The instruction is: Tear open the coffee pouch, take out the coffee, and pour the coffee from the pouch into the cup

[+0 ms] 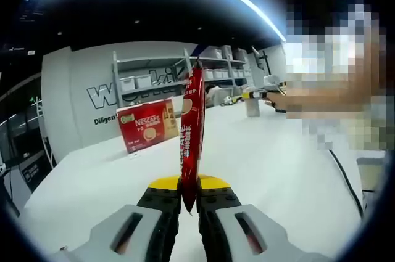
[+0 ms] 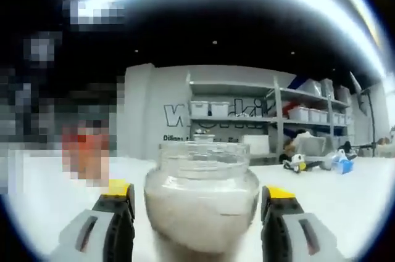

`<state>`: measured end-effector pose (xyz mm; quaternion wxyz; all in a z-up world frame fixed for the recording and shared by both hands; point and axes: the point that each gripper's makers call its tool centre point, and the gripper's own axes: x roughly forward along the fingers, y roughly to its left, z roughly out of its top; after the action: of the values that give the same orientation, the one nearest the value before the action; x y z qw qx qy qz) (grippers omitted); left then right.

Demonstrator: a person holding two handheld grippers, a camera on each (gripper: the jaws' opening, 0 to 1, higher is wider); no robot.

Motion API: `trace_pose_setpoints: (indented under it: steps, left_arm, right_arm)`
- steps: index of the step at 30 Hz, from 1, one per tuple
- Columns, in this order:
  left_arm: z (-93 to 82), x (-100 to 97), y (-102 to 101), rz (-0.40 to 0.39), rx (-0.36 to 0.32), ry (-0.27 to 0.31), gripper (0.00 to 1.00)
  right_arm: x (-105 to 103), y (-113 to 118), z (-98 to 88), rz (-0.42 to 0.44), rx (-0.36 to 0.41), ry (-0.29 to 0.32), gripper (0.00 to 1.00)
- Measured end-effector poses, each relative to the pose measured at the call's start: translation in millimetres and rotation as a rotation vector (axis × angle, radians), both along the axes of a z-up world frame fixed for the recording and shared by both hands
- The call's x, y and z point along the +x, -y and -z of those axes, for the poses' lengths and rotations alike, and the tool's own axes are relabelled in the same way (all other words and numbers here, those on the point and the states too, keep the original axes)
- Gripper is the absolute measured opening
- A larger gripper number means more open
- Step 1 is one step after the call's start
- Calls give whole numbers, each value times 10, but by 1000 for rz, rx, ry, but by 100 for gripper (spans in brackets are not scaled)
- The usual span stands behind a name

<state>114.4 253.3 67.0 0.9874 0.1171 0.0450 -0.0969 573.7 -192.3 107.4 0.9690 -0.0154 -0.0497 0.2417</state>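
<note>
Red slim foil pouch (image 1: pixel 192 132) pinched upright; round glass jar (image 2: pixel 201 203) btwn wide jaws.

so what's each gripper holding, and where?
Left gripper: red coffee pouch, upright, pinched at its bottom end. Right gripper: open around the glass jar, fingers apart from it, not gripping.

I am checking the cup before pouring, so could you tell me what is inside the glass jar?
The glass jar looks cloudy whitish through its wall; whether that is contents or frosting cannot be told. Its bottom is out of frame.
</note>
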Motion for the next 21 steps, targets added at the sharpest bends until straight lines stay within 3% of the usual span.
trace_pose_setpoints:
  steps: [4, 8, 16, 21]
  left_arm:
    - [4, -2, -15, -4, 0, -1, 12]
    - [-2, -8, -15, -3, -2, 1, 12]
    - [-9, -17, -2, 3, -1, 4, 12]
    - [-9, -20, 8, 6, 0, 4, 12]
  right_arm:
    - [25, -13, 8, 17, -22, -14, 70]
    - [35, -45, 14, 21, -16, -21, 73]
    - [-37, 14, 19, -3, 30, -33, 63]
    - [-104, -30, 12, -36, 26, -35, 62]
